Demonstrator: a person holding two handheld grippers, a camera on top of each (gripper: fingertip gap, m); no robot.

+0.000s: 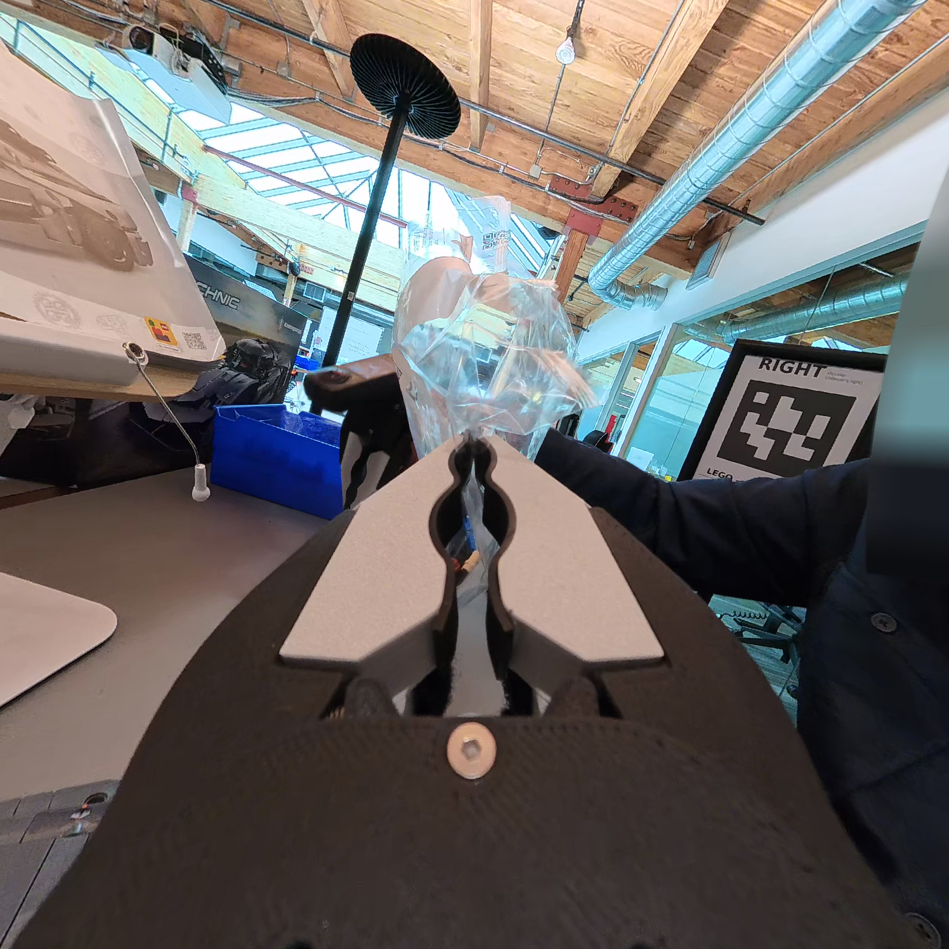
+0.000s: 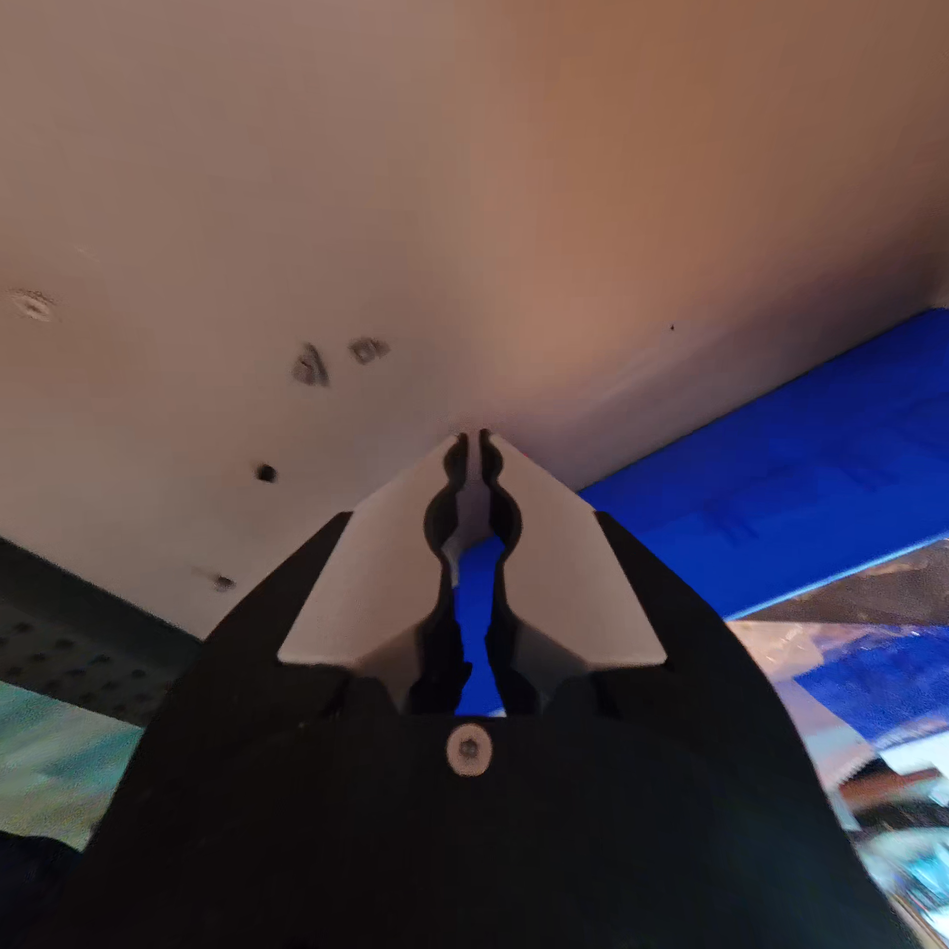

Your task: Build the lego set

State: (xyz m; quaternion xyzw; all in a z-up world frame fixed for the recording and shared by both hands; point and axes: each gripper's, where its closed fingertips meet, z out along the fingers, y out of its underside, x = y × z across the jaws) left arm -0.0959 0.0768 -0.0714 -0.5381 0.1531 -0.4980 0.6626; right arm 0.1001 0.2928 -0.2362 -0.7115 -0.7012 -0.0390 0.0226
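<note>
My left gripper [image 1: 470, 439] is shut on the neck of a clear plastic bag [image 1: 477, 349] and holds it up over the table. A few small lego pieces show inside the bag, between the fingers [image 1: 544, 539]. My right gripper [image 2: 471, 436] points down at the pale table [image 2: 308, 205]. Its tips are drawn together to a thin slit, and I see nothing between them. It also shows blurred behind the bag in the left wrist view [image 1: 354, 390]. Small grey and black lego pieces [image 2: 309, 365] lie loose on the table to its left.
A blue bin [image 1: 277, 452] stands on the table and also shows in the right wrist view [image 2: 770, 488]. An instruction booklet [image 1: 77, 231] rests on a stand at the left. A black lamp pole [image 1: 369, 221] rises behind. A person's dark sleeve [image 1: 667, 524] reaches in from the right. One gripper's finger ends stand about 35 centimetres off the other's.
</note>
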